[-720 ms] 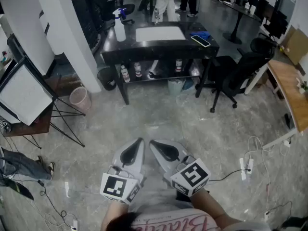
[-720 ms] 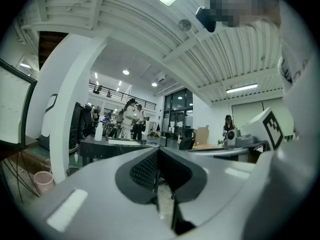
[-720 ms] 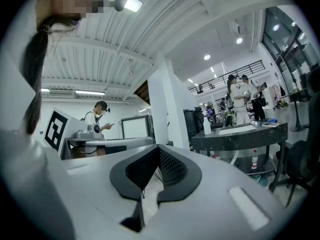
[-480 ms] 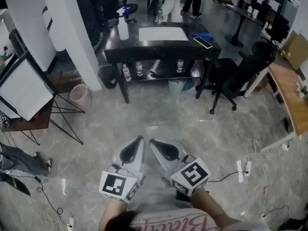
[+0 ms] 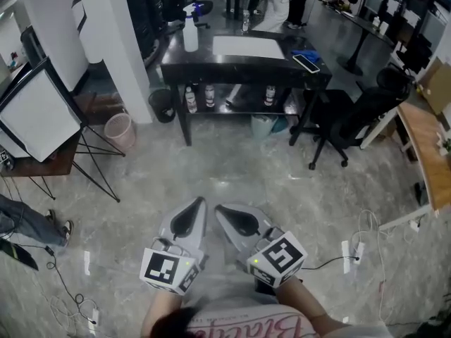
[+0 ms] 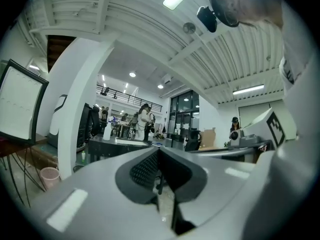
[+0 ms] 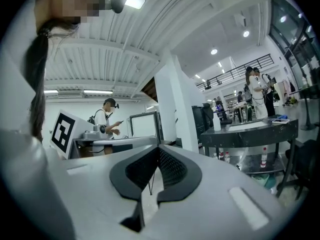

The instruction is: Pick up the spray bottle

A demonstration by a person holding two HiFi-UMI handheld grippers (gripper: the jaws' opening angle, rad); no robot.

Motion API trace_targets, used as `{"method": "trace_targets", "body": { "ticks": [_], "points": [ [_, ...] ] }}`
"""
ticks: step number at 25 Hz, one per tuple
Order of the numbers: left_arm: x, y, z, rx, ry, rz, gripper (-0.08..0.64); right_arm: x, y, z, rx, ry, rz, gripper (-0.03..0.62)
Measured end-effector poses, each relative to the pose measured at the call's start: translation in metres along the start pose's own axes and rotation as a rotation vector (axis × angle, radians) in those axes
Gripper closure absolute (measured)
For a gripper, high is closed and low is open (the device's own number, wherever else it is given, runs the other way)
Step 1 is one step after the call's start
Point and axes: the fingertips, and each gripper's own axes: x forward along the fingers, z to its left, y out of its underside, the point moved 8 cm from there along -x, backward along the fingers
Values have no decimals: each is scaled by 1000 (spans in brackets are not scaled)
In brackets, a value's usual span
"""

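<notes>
Head view puts both tools low in my picture, at about 6 o'clock, side by side over the grey stone floor [image 5: 232, 171] and touching nothing. The left gripper [image 5: 198, 203] has its jaws pressed together, tips meeting, with nothing between them. The left gripper view confirms it: the 2 dark ribbed pads meet at their front edge, and only floor shows through the hollow behind that edge. The right gripper [image 5: 220, 210] is just beside it at 3 o'clock. Its jaws are likewise pressed tip to tip and empty, and the right gripper view shows the same closed pads with bare floor in the hollow. Both tips point toward 12 o'clock.

The spray bottle [image 5: 190, 35], white with a blue trigger head, stands upright well apart from both grippers, at roughly 12 o'clock from them. It sits on the black table [image 5: 211, 67], near that top's 10 o'clock corner. A white sheet [image 5: 246, 46] lies flat at 3 o'clock of the bottle, and a phone [image 5: 306, 63] and a blue cloth [image 5: 304, 53] lie near the table's right end. 3 small bottles stand on the lower shelf [image 5: 232, 108]. A black office chair [image 5: 345, 122] stands at 3 o'clock of the table, and a pink bin [image 5: 120, 129] at its 8 o'clock.
</notes>
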Motion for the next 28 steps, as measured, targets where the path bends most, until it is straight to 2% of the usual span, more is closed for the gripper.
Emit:
{"method": "trace_targets", "body": {
  "ticks": [6, 14, 28],
  "points": [
    [22, 0, 24, -19, -24, -4, 560, 19, -3, -22, -1, 7, -16, 591],
    [88, -11, 73, -33, -13, -27, 560, 68, -19, -80, -12, 21, 4, 591],
    [215, -40, 195, -45, 22, -21, 560, 203, -65, -183, -31, 27, 20, 591]
  ]
}}
